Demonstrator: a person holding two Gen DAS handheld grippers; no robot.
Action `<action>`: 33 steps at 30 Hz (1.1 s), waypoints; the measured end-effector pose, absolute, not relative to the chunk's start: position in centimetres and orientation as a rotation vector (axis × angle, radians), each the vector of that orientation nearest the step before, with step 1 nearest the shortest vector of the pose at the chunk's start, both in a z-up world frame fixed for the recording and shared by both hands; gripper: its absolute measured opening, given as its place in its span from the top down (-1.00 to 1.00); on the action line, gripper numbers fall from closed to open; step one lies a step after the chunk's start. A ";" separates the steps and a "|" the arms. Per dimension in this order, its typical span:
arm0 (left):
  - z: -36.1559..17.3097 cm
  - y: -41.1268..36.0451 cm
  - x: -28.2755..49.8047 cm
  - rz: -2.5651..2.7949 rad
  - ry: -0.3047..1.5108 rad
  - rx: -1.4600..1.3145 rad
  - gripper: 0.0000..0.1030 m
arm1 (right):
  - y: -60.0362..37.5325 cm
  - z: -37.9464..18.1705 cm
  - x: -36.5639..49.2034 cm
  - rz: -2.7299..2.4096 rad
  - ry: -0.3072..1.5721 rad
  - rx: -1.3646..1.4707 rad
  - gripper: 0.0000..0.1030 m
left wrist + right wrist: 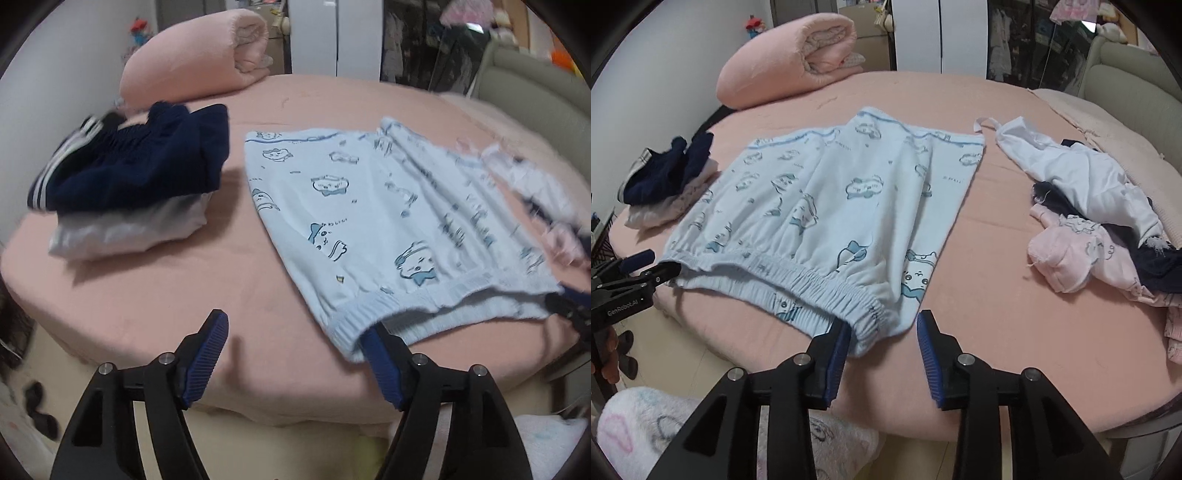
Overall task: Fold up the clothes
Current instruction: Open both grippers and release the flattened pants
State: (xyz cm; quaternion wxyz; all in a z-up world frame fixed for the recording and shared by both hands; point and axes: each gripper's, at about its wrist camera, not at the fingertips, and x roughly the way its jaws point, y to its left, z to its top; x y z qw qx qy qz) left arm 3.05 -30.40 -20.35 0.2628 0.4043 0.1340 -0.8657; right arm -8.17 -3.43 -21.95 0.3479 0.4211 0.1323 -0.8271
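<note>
Light blue pyjama trousers with cartoon prints [831, 206] lie flat on the pink bed, waistband toward me; they also show in the left wrist view [369, 221]. My left gripper [295, 358] is open at the waistband's left corner, which lies over its right finger [380, 362]. It also shows in the right wrist view [646, 269]. My right gripper [882, 358] is open at the waistband's right corner, which touches its left finger [836, 354].
A folded stack with a navy garment on top [136, 177] sits on the bed's left. A pile of unfolded white, pink and navy clothes [1100, 229] lies on the right. A rolled pink quilt [790, 55] is at the back. The bed's front edge is just below the grippers.
</note>
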 end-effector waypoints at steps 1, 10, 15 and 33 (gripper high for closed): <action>-20.0 -30.7 3.5 -2.344 0.401 1.076 -0.40 | -3.2 -21.6 -8.2 -2.146 0.326 1.090 0.29; -14.4 -28.6 5.2 -2.381 0.249 0.966 -0.42 | -1.5 -17.8 -8.0 -2.168 0.264 1.032 0.24; -10.5 -27.1 6.2 -2.413 0.153 0.880 -0.43 | -0.2 -14.6 -7.1 -2.182 0.200 0.954 -0.10; -7.2 -22.0 2.4 -2.445 -0.343 0.882 -0.62 | 1.5 -9.9 -11.2 -1.959 -0.099 1.080 -0.23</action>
